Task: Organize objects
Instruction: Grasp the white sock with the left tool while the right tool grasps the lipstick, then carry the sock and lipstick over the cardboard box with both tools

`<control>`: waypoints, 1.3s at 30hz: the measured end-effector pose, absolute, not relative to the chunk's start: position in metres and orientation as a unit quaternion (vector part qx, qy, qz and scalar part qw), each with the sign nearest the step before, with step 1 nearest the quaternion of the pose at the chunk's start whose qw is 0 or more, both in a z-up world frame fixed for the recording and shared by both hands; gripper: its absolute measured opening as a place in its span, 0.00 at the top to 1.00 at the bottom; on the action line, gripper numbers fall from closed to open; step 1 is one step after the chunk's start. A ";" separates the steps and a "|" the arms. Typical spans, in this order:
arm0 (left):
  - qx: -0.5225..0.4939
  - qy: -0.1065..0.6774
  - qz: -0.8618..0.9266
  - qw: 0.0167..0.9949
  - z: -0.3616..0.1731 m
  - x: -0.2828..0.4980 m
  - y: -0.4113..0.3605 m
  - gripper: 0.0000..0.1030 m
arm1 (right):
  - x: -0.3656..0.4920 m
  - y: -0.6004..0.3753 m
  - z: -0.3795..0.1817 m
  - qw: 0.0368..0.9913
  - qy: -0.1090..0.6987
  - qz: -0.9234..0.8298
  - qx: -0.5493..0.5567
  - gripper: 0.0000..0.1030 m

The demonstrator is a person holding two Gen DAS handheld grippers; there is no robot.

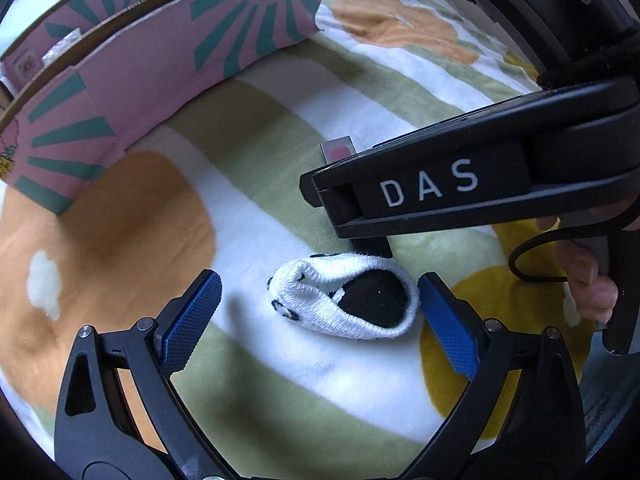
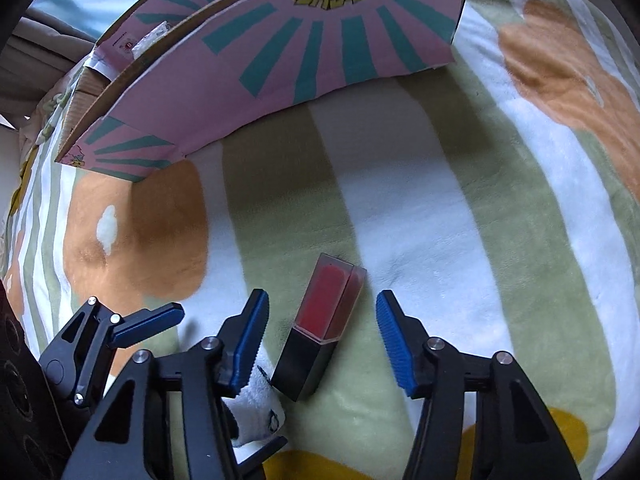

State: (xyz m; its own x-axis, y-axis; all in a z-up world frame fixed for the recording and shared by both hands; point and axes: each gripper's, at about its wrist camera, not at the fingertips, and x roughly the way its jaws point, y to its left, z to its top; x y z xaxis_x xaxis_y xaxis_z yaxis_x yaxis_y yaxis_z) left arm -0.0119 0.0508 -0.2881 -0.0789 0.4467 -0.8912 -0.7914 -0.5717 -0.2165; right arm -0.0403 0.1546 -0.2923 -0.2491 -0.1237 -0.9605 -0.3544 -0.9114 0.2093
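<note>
Near the pink box point(image 2: 280, 60), whose yellow lettering is too warped to read, a red lipstick point(image 2: 320, 328) is lying between the right gripper's point(image 2: 320, 320) spread fingers. Beside it, the rolled sock point(image 1: 348, 296) is sitting inside the wide-open left gripper point(image 1: 320, 304), under an arm reading "DAS" point(image 1: 430, 184).

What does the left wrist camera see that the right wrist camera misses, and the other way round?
Only the left wrist view shows the rolled white and black sock whole, lying between the open left hand-held gripper, plus the person's hand holding the other tool.

Only the right wrist view shows the red lipstick-like case in full, between the open right hand-held gripper; the left view catches just its tip.

Both show the pink cardboard box and the striped blanket.
</note>
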 end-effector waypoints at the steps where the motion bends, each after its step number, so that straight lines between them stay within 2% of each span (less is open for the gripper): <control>1: -0.523 0.164 0.714 0.436 -0.291 -0.013 0.051 0.07 | -0.040 0.155 -0.294 0.074 0.200 0.765 -0.608 0.58; 3: -0.524 0.166 0.709 0.442 -0.293 -0.012 0.054 0.15 | -0.039 0.156 -0.296 0.073 0.203 0.765 -0.607 0.62; 6: -0.520 0.170 0.705 0.450 -0.295 -0.010 0.058 0.17 | -0.037 0.157 -0.299 0.073 0.199 0.766 -0.607 0.66; 8: -0.518 0.170 0.704 0.455 -0.295 -0.009 0.060 0.26 | -0.036 0.159 -0.300 0.076 0.198 0.766 -0.607 0.70; 9: -0.520 0.172 0.702 0.455 -0.296 -0.009 0.061 0.35 | -0.035 0.160 -0.301 0.076 0.198 0.766 -0.607 0.71; 16: -0.517 0.180 0.708 0.445 -0.296 -0.008 0.059 0.37 | -0.026 0.168 -0.299 0.074 0.209 0.770 -0.598 0.72; 22: -0.515 0.183 0.711 0.443 -0.290 -0.010 0.053 0.38 | -0.018 0.177 -0.294 0.068 0.227 0.774 -0.588 0.79; 29: -0.513 0.176 0.717 0.437 -0.278 -0.013 0.042 0.39 | -0.011 0.187 -0.285 0.057 0.232 0.779 -0.580 0.82; 39: -0.518 0.155 0.736 0.407 -0.239 -0.029 0.025 0.39 | -0.018 0.195 -0.236 0.055 0.216 0.798 -0.560 0.83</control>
